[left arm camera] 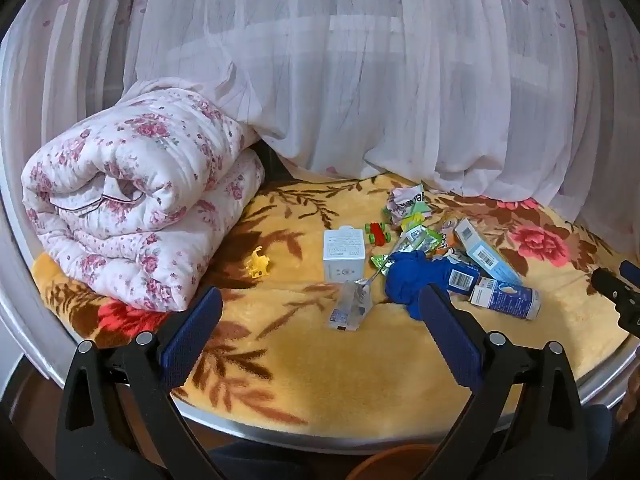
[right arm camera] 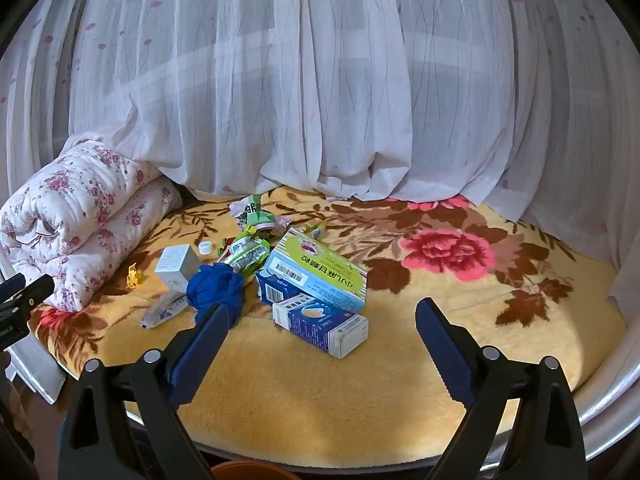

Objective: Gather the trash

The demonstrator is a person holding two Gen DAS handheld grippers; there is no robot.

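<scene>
Trash lies in a pile on the yellow floral blanket (left arm camera: 320,360): a white box (left arm camera: 344,254), a flattened silver wrapper (left arm camera: 350,306), green wrappers (left arm camera: 418,240), crumpled paper (left arm camera: 406,200), a blue-green carton (right arm camera: 316,270), a blue-white carton (right arm camera: 320,326) and a blue cloth ball (left arm camera: 416,276). My left gripper (left arm camera: 320,300) is open and empty, just short of the silver wrapper. My right gripper (right arm camera: 322,312) is open and empty, in front of the blue-white carton (left arm camera: 506,298). The blue cloth (right arm camera: 218,288) sits by the right gripper's left finger.
A rolled floral quilt (left arm camera: 132,200) lies at the left; it also shows in the right wrist view (right arm camera: 76,216). A sheer curtain (left arm camera: 400,80) hangs behind. A yellow toy (left arm camera: 259,265) and a red-green toy car (left arm camera: 377,233) lie on the blanket. An orange rim (left arm camera: 400,464) shows below the bed edge.
</scene>
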